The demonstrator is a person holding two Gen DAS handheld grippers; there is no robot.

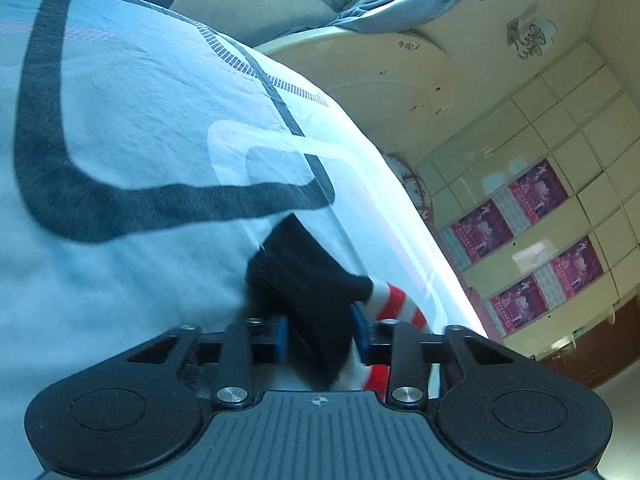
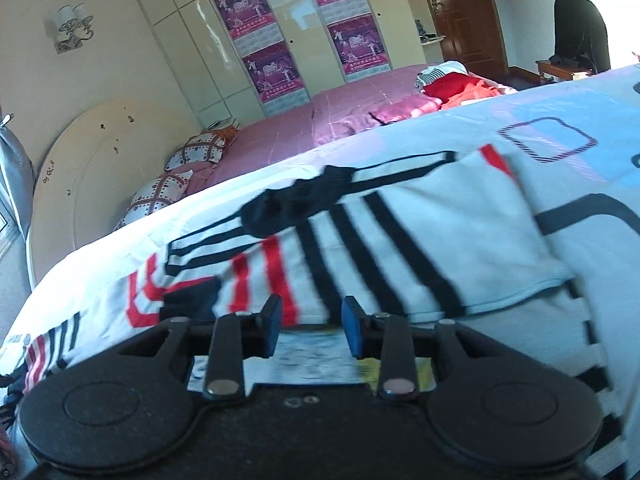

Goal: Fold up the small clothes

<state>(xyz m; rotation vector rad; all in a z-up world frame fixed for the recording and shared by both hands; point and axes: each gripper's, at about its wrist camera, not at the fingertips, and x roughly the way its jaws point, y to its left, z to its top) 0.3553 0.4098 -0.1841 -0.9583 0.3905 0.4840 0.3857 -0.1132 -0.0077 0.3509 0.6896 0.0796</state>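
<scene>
A small white garment with black and red stripes (image 2: pixel 360 240) lies on the pale patterned bedsheet (image 2: pixel 580 184). In the left wrist view its black cuff (image 1: pixel 304 280) sits between the blue pads of my left gripper (image 1: pixel 318 330), which is shut on it; a red-and-white striped part (image 1: pixel 394 300) hangs to the right. My right gripper (image 2: pixel 308 326) is open, its blue pads (image 2: pixel 352 326) at the garment's near edge, with nothing between them.
The pale sheet with dark outlines (image 1: pixel 120 120) covers the bed. Behind it are a pink bedspread (image 2: pixel 304 128), pillows (image 2: pixel 196 148), a heap of red clothes (image 2: pixel 456 88), a cream headboard (image 2: pixel 92 152), a wardrobe with posters (image 2: pixel 260 52) and a door (image 2: pixel 460 12).
</scene>
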